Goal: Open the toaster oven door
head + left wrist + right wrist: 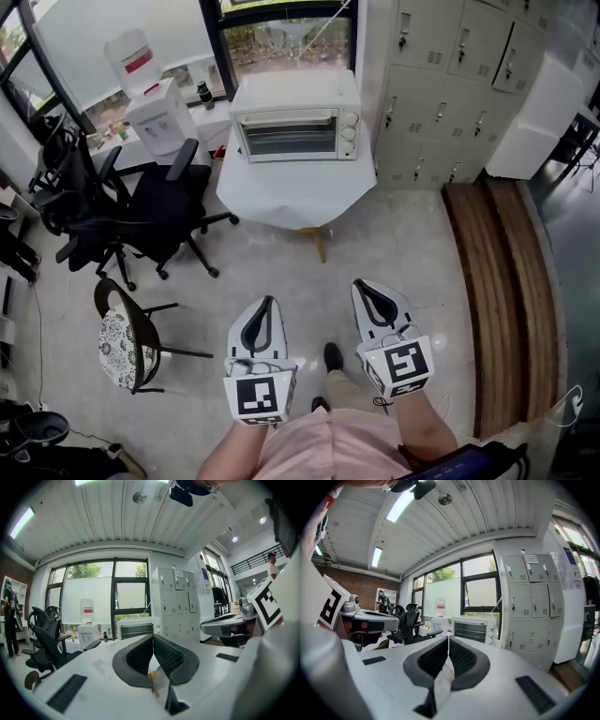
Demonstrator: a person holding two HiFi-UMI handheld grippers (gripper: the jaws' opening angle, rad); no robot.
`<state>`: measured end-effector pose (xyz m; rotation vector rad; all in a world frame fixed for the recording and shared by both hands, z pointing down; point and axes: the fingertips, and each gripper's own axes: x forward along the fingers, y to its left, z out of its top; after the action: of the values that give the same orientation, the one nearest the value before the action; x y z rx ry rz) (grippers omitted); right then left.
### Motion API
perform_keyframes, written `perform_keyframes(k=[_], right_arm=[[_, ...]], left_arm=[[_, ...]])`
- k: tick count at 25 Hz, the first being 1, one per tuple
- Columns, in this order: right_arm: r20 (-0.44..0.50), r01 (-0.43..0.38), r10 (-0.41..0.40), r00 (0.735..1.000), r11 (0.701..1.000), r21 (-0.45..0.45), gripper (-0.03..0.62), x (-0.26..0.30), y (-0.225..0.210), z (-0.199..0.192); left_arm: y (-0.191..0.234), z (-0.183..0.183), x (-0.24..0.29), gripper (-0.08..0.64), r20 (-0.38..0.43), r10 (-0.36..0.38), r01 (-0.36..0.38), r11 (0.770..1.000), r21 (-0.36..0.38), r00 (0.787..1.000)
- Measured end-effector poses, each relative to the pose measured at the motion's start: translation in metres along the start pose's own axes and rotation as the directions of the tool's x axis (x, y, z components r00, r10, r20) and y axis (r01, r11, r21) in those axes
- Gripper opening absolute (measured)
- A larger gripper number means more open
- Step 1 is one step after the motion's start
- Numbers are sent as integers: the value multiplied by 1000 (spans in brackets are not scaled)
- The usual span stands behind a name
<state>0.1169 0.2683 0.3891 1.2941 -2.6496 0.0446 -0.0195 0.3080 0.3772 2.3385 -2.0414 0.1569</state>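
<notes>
Ahead, toaster oven [295, 117] on white-draped table [281, 202] — lockers [441, 103] beside; speckled floor [394, 244]

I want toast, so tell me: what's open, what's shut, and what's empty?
Toaster oven door: shut.
Left tongs: shut, holding nothing.
Right tongs: shut, holding nothing.
Lockers: doors shut.
Black office chair: empty, nobody sitting in it.
</notes>
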Motion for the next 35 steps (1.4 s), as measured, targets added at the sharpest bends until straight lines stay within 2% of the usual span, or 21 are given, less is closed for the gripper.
perform_keyframes(k=[2, 12, 16, 20, 24, 28, 35], right_arm=[[0, -12, 12, 1000, 1000, 4, 6, 22, -11, 3], [18, -72, 72, 997, 997, 14, 2, 109, -72, 22], [32, -87, 87, 996, 996, 1, 2, 128, -88, 32], [21, -105, 106, 994, 994, -12, 2, 151, -92, 33], [-10, -143, 143, 990, 989, -28, 2, 178, -83, 27], [-38, -155, 153, 987, 987, -32, 2, 209, -77, 22], [-70, -99, 97, 993, 995, -26, 2, 283, -84, 18]], left_arm=[[8, 0, 21, 14, -12, 4, -4, 1000, 26, 1000], [24, 13, 116, 14, -41, 56, -54, 997, 63, 998], [24, 24, 138, 14, -14, 64, -63, 996, 70, 998], [39, 22, 151, 14, -18, 86, -84, 993, 84, 996], [62, 15, 160, 14, -27, 125, -124, 991, 40, 992], [86, -3, 178, 14, -59, 135, -134, 991, 10, 989], [141, -16, 248, 14, -62, 76, -75, 997, 15, 995]])
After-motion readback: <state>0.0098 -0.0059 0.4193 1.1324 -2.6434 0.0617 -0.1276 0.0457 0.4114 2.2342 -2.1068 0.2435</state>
